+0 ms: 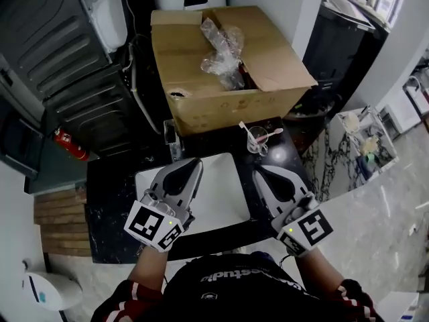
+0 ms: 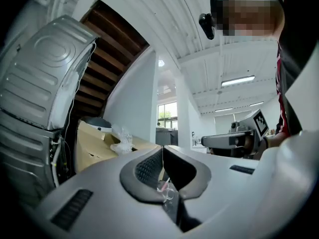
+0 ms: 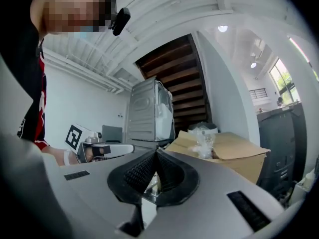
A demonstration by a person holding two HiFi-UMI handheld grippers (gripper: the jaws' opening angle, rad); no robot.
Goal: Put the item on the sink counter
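Left gripper [image 1: 196,162] and right gripper [image 1: 259,170] hang over the white basin [image 1: 218,196], fingers of both pressed together, nothing pinched. Glass cup with toothbrush [image 1: 257,140] stands on the dark worktop [image 1: 110,200], beside the cardboard box [image 1: 221,102].

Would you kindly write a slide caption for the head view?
Both shut, left gripper and right gripper over a dark sink counter; glass cup and cardboard box beyond.

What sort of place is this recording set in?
Probably a washroom or laundry corner: a white sink basin set in a dark stone counter, a cup holding what look like toothbrushes, and large grey appliances alongside.
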